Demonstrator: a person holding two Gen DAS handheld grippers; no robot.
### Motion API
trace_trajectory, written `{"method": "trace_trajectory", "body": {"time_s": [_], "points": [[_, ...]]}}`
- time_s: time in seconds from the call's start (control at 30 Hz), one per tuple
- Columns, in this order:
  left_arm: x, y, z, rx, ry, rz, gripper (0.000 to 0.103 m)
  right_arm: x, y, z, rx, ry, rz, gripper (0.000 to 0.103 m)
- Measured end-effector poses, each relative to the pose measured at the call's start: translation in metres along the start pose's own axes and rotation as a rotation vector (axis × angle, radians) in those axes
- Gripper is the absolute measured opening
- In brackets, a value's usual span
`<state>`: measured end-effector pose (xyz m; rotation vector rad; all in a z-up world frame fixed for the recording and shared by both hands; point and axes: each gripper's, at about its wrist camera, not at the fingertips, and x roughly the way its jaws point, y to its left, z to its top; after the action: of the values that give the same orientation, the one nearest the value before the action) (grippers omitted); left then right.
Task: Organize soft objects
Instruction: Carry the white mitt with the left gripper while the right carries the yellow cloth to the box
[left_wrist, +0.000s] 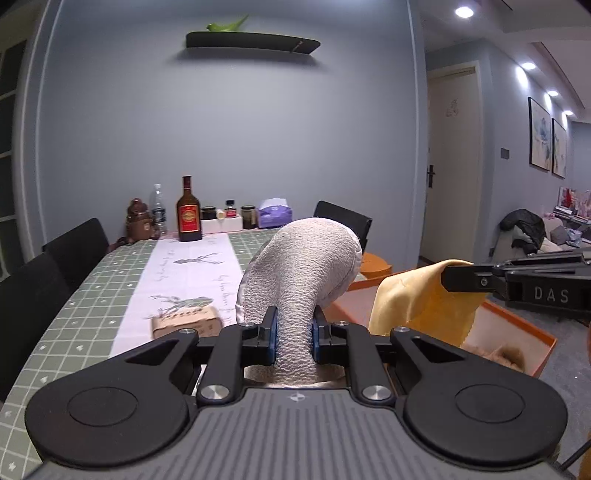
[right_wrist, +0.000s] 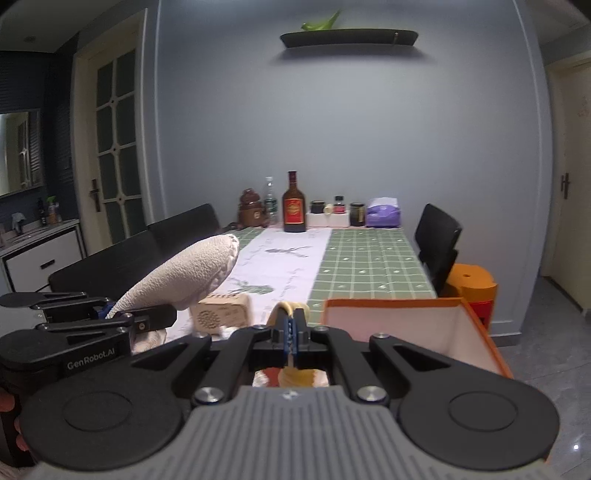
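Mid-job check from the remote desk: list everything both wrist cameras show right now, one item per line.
grey textured cloth: 1, grey-white, clamped in the left gripper, bulging above the table
yellow cloth: 1, yellow, pinched in the right gripper, hanging over the box
orange box: 1, orange outside, pale inside, open, at the table's near right corner
small cardboard box: 1, tan, on the white runner
table: 1, green checked cloth with a white runner
brown bottle: 1, red label, far end of table
tissue pack: 1, purple, far end
chairs: several, black, at both sides
orange stool: 1, beside the right chair
left gripper: 1, black, shut on the grey cloth
right gripper: 1, black, shut on the yellow cloth
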<state>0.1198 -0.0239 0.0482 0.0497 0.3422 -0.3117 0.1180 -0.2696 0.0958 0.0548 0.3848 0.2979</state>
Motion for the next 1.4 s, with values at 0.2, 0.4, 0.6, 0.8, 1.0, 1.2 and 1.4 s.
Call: {"method": "trace_trajectory", "body": {"time_s": [0.2, 0.4, 0.6, 0.8, 1.0, 1.2, 1.4], "points": [[0.041, -0.020, 0.021, -0.021, 0.048, -0.037, 0.019, 0.007, -0.031, 0.017, -0.033, -0.026, -0.076, 0.000], [0.089, -0.039, 0.020, -0.089, 0.093, -0.120, 0.019, 0.027, -0.067, 0.022, -0.084, -0.056, -0.194, 0.000], [0.138, -0.065, 0.016, -0.095, 0.197, -0.201, 0.020, 0.054, -0.101, 0.021, -0.117, -0.012, -0.250, 0.000], [0.174, -0.092, 0.008, -0.041, 0.332, -0.207, 0.020, 0.071, -0.124, 0.013, -0.113, 0.040, -0.249, 0.000], [0.195, -0.104, 0.000, -0.049, 0.433, -0.212, 0.021, 0.081, -0.135, 0.004, -0.087, 0.074, -0.237, 0.000], [0.205, -0.113, -0.002, -0.020, 0.515, -0.241, 0.075, 0.082, -0.143, -0.001, -0.075, 0.091, -0.240, 0.000], [0.199, -0.106, -0.005, -0.100, 0.536, -0.287, 0.088, 0.077, -0.145, -0.004, -0.053, 0.095, -0.247, 0.000]]}}
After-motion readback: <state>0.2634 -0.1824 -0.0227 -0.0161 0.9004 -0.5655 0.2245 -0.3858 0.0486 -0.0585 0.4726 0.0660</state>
